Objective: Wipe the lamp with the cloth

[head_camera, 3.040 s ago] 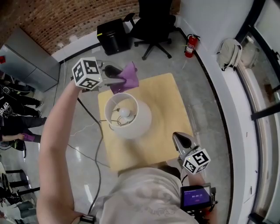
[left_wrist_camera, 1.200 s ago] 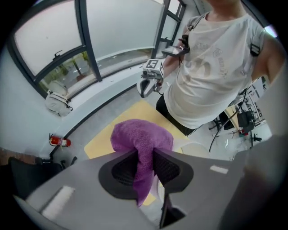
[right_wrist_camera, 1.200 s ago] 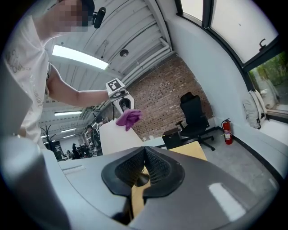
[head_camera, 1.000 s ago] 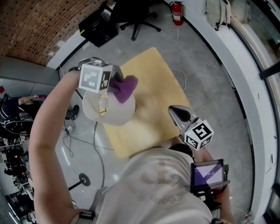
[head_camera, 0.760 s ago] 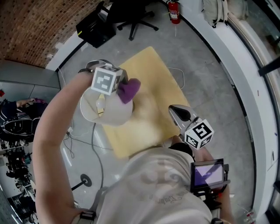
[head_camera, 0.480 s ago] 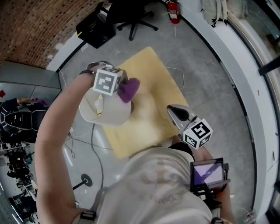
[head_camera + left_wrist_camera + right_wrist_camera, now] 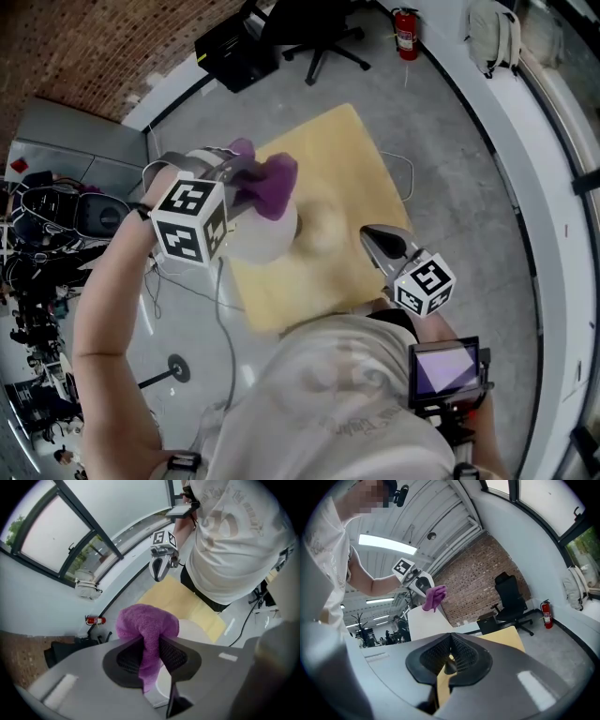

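Okay, my left claw (image 7: 249, 178) is clenched on the purple cloth (image 7: 270, 184). The pads pinch it through the middle, a fat bunch bulges out past the tips, and a tail hangs down between them. I've got it right at the top rim of the lamp (image 7: 264, 240), on the far side of the white shade from me. Is the cloth pressing on the shade or just above it? I can't tell from here. The lamp stands on the left part of the yellow table (image 7: 349, 157), and its shade covers that edge as I look down.

My right claw (image 7: 378, 240) has its jaws together with nothing between them. It hangs over the near edge of the table, well apart from the lamp, with its tips aimed out across the tabletop. Along its jaws I see the shade, with the cloth sitting at its upper edge.

A small screen (image 7: 442, 371) glows at my right wrist. Across the floor there's a black office chair (image 7: 317, 30) and, by the wall, a red fire extinguisher (image 7: 406, 22).
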Demonstrator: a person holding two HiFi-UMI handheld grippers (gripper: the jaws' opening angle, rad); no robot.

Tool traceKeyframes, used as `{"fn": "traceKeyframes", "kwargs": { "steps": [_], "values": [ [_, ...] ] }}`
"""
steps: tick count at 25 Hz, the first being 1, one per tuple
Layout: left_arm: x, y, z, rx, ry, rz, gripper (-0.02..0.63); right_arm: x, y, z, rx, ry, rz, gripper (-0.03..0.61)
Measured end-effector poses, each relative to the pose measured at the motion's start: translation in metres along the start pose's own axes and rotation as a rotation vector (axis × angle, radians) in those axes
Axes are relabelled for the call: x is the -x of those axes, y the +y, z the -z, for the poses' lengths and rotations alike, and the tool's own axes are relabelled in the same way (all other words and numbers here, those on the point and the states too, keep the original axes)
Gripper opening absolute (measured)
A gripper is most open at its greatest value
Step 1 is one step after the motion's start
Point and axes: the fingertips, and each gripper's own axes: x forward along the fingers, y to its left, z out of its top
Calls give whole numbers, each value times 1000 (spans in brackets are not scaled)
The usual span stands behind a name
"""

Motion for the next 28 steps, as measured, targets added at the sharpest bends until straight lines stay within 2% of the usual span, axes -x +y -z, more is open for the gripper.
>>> {"fn": "traceKeyframes", "kwargs": {
  "steps": [5, 11, 15, 18, 23, 28],
  "values": [
    [9, -21, -18, 114, 22, -73, 94, -16, 3, -1, 6, 18, -60, 14],
    [-4, -25, -25, 468, 78, -146, 94, -26, 7, -9, 2, 26, -101, 14],
    [-27, -28, -26, 646, 94, -173, 94, -26, -5, -8, -16, 25, -106, 14],
    [-38, -25, -27, 776, 86, -227, 94, -23, -13, -6, -21, 31, -114, 14],
    [-55, -29, -28, 899, 80, -321, 94, -20, -16, -6, -27, 34, -118, 14],
    [-76, -42, -35, 924, 76, -338, 94, -22, -19, -4, -28, 51, -120, 14]
  ]
}}
